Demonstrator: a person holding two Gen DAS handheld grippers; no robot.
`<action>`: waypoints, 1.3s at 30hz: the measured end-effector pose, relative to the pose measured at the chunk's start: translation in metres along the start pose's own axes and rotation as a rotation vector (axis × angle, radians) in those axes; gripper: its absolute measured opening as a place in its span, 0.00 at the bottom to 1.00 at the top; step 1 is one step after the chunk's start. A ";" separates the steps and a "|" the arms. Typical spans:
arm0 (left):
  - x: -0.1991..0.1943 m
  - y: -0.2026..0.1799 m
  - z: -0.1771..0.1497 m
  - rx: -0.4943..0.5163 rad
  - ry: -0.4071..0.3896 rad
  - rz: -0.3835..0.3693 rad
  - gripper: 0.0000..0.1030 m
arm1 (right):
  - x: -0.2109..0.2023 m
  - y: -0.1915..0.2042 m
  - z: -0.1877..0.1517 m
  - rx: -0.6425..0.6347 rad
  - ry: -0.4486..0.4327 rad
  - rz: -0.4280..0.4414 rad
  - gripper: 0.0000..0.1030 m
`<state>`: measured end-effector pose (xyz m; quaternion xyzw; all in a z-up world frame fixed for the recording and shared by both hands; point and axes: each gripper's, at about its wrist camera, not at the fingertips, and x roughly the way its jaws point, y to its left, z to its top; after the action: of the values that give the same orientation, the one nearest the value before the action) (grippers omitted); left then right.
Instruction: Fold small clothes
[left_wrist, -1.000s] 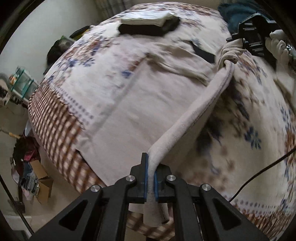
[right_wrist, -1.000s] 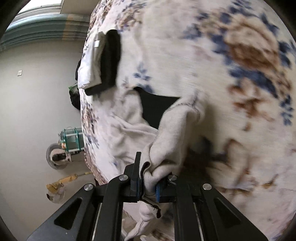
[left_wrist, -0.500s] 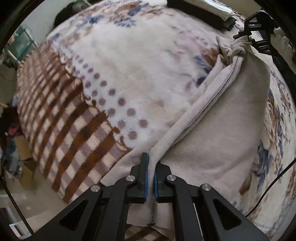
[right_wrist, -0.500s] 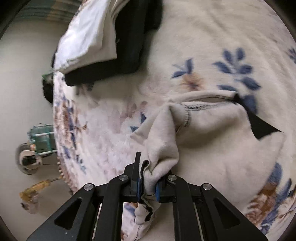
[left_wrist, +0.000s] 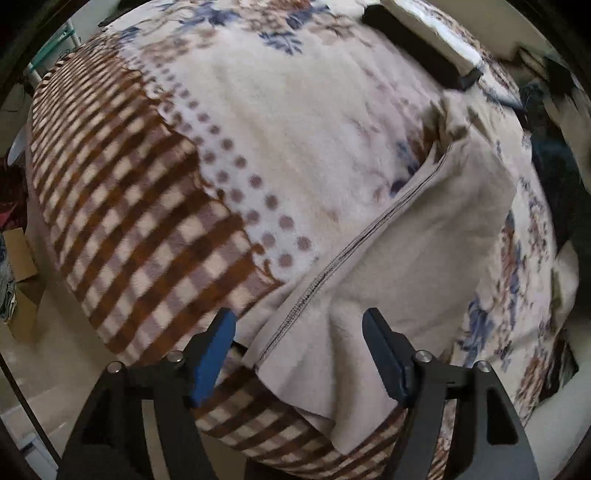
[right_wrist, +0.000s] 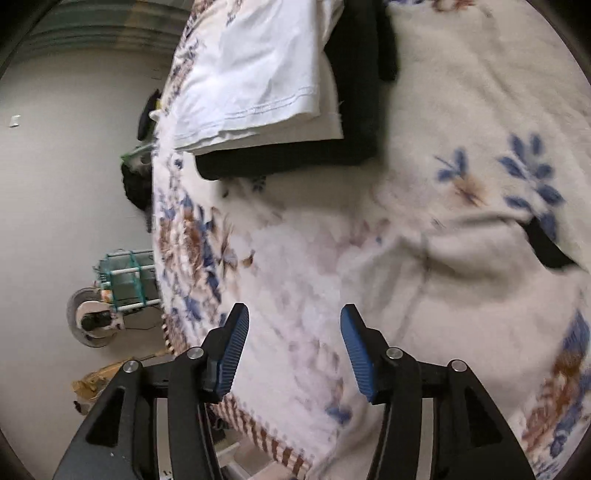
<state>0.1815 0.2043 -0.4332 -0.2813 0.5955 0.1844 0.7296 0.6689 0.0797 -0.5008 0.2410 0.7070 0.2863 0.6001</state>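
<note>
On the floral blanket (left_wrist: 295, 122), the beige garment (left_wrist: 406, 266) lies between the left gripper's (left_wrist: 299, 350) wide-spread, empty fingers.

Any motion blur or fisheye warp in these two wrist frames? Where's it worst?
Left wrist: strong barrel warp bulges the blanket; beige garment fairly sharp, top-right corner smeared. Right wrist: blur worst on the beige garment at right and nearby floral print; folded white garment on the black one stays crisp, as do the jaws. Lighting soft, no glare.
</note>
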 end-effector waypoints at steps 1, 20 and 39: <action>-0.005 0.004 0.001 -0.002 0.006 0.006 0.68 | -0.007 -0.003 -0.010 -0.006 0.003 -0.004 0.58; 0.046 -0.003 0.011 0.271 0.166 0.198 0.68 | 0.028 -0.170 -0.339 0.268 0.219 -0.054 0.58; 0.055 -0.008 0.012 0.593 0.215 -0.135 0.04 | 0.066 -0.154 -0.447 0.464 -0.055 -0.047 0.10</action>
<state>0.2083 0.2019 -0.4839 -0.1134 0.6769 -0.0769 0.7232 0.2174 -0.0380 -0.6028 0.3638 0.7427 0.0953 0.5541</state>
